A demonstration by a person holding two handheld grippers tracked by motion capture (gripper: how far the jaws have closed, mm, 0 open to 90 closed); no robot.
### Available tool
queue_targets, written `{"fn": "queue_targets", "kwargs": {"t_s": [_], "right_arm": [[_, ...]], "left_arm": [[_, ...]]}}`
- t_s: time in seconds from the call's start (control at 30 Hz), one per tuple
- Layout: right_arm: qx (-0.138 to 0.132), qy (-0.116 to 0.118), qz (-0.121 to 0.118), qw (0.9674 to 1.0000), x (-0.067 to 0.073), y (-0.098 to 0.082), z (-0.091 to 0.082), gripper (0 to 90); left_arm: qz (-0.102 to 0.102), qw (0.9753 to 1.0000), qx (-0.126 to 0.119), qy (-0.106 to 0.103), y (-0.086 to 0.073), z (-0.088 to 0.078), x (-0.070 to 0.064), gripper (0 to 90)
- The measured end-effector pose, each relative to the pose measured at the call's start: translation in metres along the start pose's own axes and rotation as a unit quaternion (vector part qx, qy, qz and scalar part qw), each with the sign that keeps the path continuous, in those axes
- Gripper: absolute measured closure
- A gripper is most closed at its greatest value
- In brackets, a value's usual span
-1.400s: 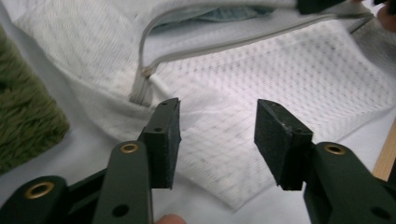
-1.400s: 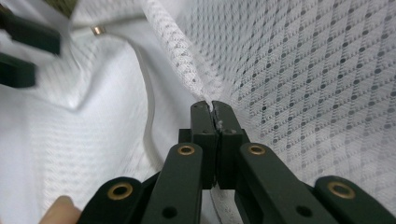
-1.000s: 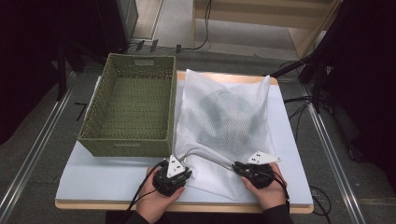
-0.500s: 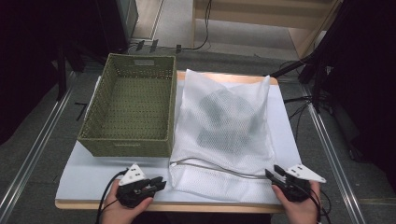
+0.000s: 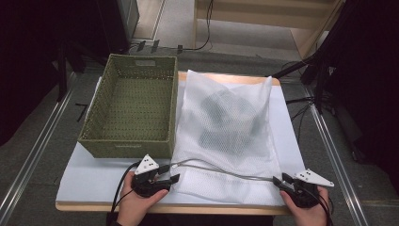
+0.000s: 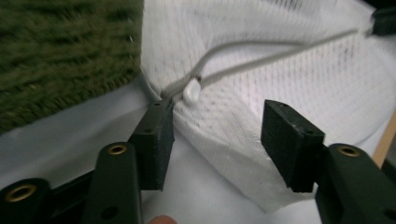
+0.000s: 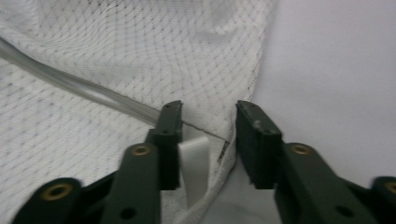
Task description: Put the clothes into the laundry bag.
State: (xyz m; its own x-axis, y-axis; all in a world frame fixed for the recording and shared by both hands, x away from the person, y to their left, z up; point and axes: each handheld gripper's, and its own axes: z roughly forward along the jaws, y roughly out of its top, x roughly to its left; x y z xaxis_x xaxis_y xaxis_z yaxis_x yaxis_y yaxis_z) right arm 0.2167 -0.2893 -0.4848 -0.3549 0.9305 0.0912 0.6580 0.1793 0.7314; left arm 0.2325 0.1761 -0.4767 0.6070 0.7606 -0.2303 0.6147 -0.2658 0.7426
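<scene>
With the mesh bag's zip pulled across, the left gripper stands open (pull tab just ahead), the right gripper loosely straddles the bag's corner; next, likely withdraw.

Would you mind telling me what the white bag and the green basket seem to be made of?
The white bag looks like fine synthetic mesh, matte: a diamond netting shows, and a dark bundle reads through it. Its zip line looks like plastic. The green basket appears woven, perhaps paper cord or grass: rows of coarse braid with small gaps.
</scene>
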Motion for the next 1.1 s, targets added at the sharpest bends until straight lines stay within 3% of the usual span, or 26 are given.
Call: {"fn": "queue_targets", "kwargs": {"t_s": [0.07,0.1,0.13,0.17,0.2,0.23,0.3,0.47,0.5,0.53,0.57,0.6,0.67,0.73,0.9,1.1], "right_arm": [[0.008,0.015,-0.004,0.9998,0.0,0.002,-0.001,81.9],[0.01,0.017,-0.006,0.9998,-0.001,0.003,-0.001,85.7],[0.01,0.017,-0.006,0.9998,-0.001,0.003,-0.001,85.7],[0.012,0.005,-0.008,0.9999,-0.003,0.006,-0.001,87.2],[0.012,0.005,-0.008,0.9999,-0.003,0.006,-0.001,87.2],[0.009,-0.008,-0.012,0.9999,-0.005,0.007,0.0,87.5],[-0.002,-0.029,-0.012,0.9995,-0.012,0.011,0.001,87.5],[-0.01,-0.032,0.004,0.9994,-0.023,0.01,0.006,87.0],[-0.013,-0.03,0.006,0.9994,-0.023,0.009,0.006,85.9],[-0.03,-0.03,0.004,0.9991,-0.024,0.005,0.003,77.5],[-0.03,-0.03,0.004,0.9991,-0.024,0.005,0.003,77.5],[-0.037,-0.026,0.006,0.999,-0.024,0.003,0.002,74.2],[-0.064,-0.013,0.014,0.9978,-0.028,0.0,-0.003,62.8],[-0.088,0.0,0.024,0.9958,-0.03,-0.002,-0.008,56.9],[-0.111,0.032,0.024,0.993,-0.03,-0.001,-0.009,47.2],[-0.133,0.043,0.023,0.99,-0.029,0.001,-0.013,41.4]], "left_arm": [[0.007,0.9999,0.005,0.009,0.0,-0.001,-0.001,65.9],[0.008,0.9999,0.011,0.007,0.0,-0.002,0.0,74.2],[0.006,0.9999,0.014,0.002,-0.001,-0.004,0.002,74.2],[0.001,0.9999,0.016,-0.005,-0.002,-0.005,0.004,84.7],[-0.004,0.9998,0.016,-0.014,-0.002,-0.006,0.005,84.7],[-0.005,0.9993,0.016,-0.035,-0.003,-0.007,0.006,87.0],[-0.001,0.9983,0.02,-0.055,-0.003,-0.007,0.005,89.2],[0.03,0.9981,0.024,-0.049,-0.006,-0.005,-0.003,89.3],[0.026,0.9982,0.02,-0.05,-0.007,-0.006,-0.001,88.4],[0.022,0.9986,0.011,-0.047,-0.008,-0.007,0.0,75.1],[0.021,0.9987,0.003,-0.046,-0.009,-0.009,0.002,75.1],[0.017,0.9986,-0.013,-0.049,-0.01,-0.013,0.005,67.7],[0.026,0.9982,-0.032,-0.044,-0.011,-0.019,0.007,56.1],[0.029,0.9974,-0.059,-0.029,-0.012,-0.027,0.011,47.4],[0.02,0.9936,-0.11,-0.013,-0.011,-0.043,0.026,34.3],[0.003,0.9913,-0.131,0.006,-0.01,-0.064,0.041,27.5]]}}
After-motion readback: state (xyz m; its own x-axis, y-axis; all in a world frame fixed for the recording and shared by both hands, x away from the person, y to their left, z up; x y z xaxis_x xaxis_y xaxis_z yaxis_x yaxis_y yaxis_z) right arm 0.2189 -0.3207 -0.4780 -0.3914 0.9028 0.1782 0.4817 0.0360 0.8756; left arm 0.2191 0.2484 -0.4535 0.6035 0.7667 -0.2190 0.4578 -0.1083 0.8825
